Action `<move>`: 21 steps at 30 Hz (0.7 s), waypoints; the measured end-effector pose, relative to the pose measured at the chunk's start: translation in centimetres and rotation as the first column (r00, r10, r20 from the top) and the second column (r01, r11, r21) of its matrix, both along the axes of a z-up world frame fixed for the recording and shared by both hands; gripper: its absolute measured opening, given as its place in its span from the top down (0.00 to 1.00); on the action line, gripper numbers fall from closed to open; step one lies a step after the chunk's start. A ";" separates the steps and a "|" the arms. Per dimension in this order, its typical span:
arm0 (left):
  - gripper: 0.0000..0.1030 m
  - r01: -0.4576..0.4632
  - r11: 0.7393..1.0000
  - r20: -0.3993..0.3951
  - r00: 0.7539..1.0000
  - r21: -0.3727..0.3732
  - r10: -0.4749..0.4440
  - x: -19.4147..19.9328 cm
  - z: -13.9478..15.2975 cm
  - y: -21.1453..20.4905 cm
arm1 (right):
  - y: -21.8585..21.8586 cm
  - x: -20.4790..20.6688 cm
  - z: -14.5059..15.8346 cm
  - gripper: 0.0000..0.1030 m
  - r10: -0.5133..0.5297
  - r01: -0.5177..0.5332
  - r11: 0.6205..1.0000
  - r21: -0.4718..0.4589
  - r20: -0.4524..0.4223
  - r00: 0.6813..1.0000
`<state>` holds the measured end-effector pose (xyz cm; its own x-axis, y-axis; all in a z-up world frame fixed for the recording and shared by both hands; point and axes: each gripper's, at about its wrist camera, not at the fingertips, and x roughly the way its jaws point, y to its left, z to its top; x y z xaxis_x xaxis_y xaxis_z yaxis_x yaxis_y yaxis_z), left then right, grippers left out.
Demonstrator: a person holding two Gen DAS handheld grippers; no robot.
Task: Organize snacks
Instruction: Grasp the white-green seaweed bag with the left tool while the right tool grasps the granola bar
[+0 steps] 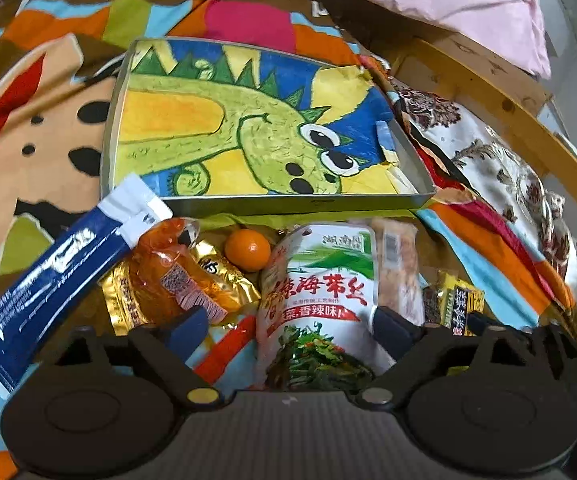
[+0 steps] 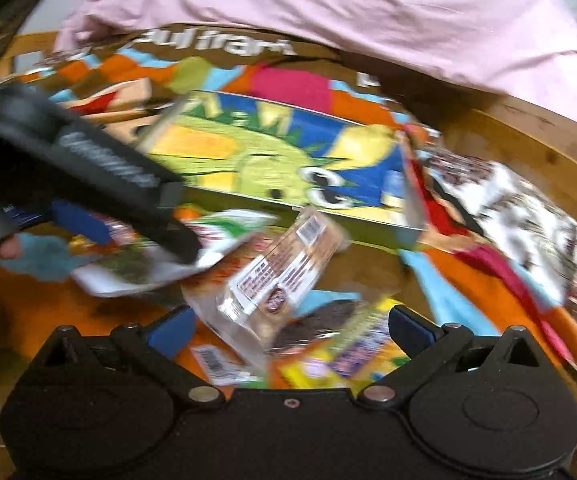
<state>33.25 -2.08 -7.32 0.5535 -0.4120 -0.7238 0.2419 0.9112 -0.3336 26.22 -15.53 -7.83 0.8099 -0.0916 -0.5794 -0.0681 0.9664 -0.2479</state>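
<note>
Left tool [image 1: 288, 328] spread wide, nothing gripped; seaweed pouch [image 1: 316, 300] straddled between fingers, long axis near-to-far. Dinosaur box [image 1: 308, 202] located just beyond pouch. Right tool [image 2: 288, 330] spread wide, unloaded, above blurred clear-wrapped snack [image 2: 276, 272]. Left tool judged nearer pouch.

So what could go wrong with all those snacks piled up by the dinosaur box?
The left gripper is open around the seaweed packet, whose slick bag could slip out. The little orange sits loose beside it and might roll if bumped. The right gripper is open over a heap of packets, so it may pinch two at once.
</note>
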 end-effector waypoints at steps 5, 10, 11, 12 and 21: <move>0.16 -0.023 0.999 -0.018 1.000 -0.024 0.023 -0.2 0.0 0.4 | -1.4 -0.1 0.8 0.01 -0.009 0.009 0.999 0.033 0.005 1.000; 0.12 0.008 1.000 -0.019 1.000 -0.022 -0.008 0.2 0.3 -0.3 | -2.5 0.6 1.3 0.01 -0.003 0.006 0.993 0.116 -0.028 1.000; 0.11 0.014 0.999 -0.020 1.000 -0.029 -0.014 0.4 0.4 -0.5 | -3.0 0.8 1.3 0.01 -0.011 0.016 0.991 0.135 -0.036 0.999; 0.11 0.019 0.999 -0.022 1.000 -0.033 -0.020 0.7 0.3 -0.7 | -3.5 0.9 1.3 0.01 -0.023 0.030 0.988 0.154 -0.047 0.999; 0.11 0.082 0.997 -0.073 0.994 0.001 -0.081 2.5 -1.3 -2.0 | -9.1 5.4 2.4 0.02 0.052 -0.008 0.878 0.479 -0.079 0.996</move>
